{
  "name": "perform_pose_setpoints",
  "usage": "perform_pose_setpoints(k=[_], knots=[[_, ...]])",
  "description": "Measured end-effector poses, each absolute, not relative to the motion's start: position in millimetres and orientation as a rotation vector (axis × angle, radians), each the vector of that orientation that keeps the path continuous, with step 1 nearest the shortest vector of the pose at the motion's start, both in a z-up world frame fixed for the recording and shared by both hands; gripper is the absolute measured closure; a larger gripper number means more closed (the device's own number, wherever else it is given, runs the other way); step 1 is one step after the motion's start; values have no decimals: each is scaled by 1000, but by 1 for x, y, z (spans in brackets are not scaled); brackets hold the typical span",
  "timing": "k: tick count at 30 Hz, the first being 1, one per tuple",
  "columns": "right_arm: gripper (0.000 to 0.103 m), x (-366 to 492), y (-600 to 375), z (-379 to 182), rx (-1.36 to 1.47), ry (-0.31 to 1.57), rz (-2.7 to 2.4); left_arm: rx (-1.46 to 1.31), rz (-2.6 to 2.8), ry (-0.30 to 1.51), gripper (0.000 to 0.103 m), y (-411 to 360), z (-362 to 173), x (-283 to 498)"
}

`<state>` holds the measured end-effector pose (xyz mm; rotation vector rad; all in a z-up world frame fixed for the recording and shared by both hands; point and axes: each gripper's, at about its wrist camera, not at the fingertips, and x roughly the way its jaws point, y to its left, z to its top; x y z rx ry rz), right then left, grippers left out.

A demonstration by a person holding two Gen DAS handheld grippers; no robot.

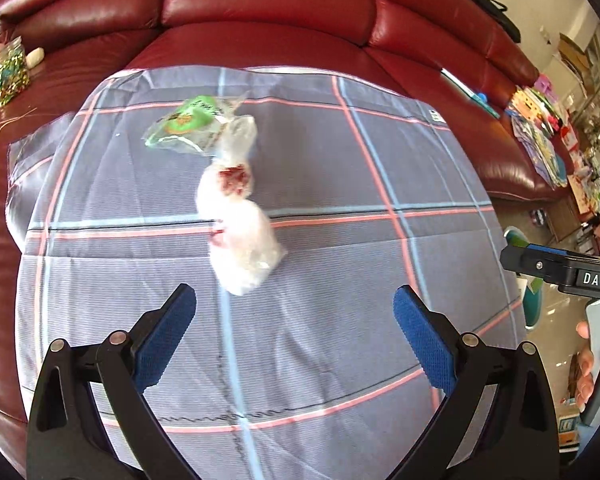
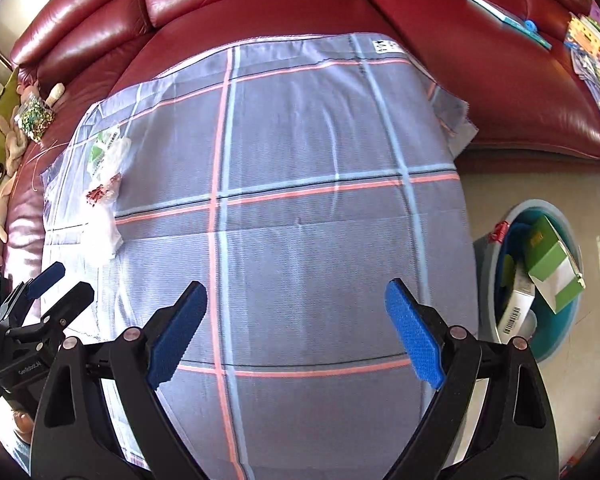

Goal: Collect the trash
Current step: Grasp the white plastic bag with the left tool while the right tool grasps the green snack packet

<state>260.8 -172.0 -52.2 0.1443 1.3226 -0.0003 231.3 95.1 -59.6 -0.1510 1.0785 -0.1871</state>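
Observation:
A clear plastic wrapper with red print (image 1: 238, 216) lies on the checked cloth (image 1: 340, 184), and a green-and-clear wrapper (image 1: 188, 126) lies just beyond it. My left gripper (image 1: 294, 330) is open and empty, a short way in front of the clear wrapper. My right gripper (image 2: 296, 326) is open and empty over the bare middle of the cloth (image 2: 300, 140). Both wrappers show far left in the right wrist view: the clear wrapper (image 2: 102, 200) and the green one (image 2: 104, 148). The left gripper (image 2: 54, 284) shows at the left edge there.
The cloth covers a seat of a red leather sofa (image 1: 268, 4). A teal bin (image 2: 540, 276) holding boxes stands on the floor to the right. Soft toys and a bead jar (image 2: 32, 118) lie on the left, books (image 1: 540, 128) on the right.

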Motion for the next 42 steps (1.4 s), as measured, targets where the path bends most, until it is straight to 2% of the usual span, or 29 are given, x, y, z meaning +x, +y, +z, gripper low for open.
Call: perform_pose_setpoints(k=[9, 13, 17, 19, 21, 24, 42], knots=[[16, 295, -132, -68, 133, 1344, 49, -221, -148, 1068, 5, 136, -75, 268], [16, 310, -130, -76, 128, 1358, 46, -221, -155, 1076, 24, 134, -83, 290], [16, 323, -128, -80, 121, 1367, 45, -220, -159, 1083, 31, 129, -91, 306], [16, 327, -127, -81, 121, 1371, 45, -215, -169, 1093, 51, 125, -95, 311], [16, 331, -125, -81, 117, 1371, 44, -226, -181, 1104, 66, 122, -100, 313], [16, 334, -120, -81, 113, 1373, 49, -229, -195, 1088, 74, 123, -99, 308], [16, 371, -3, -69, -14, 1359, 232, -302, -164, 1053, 76, 210, -67, 239]])
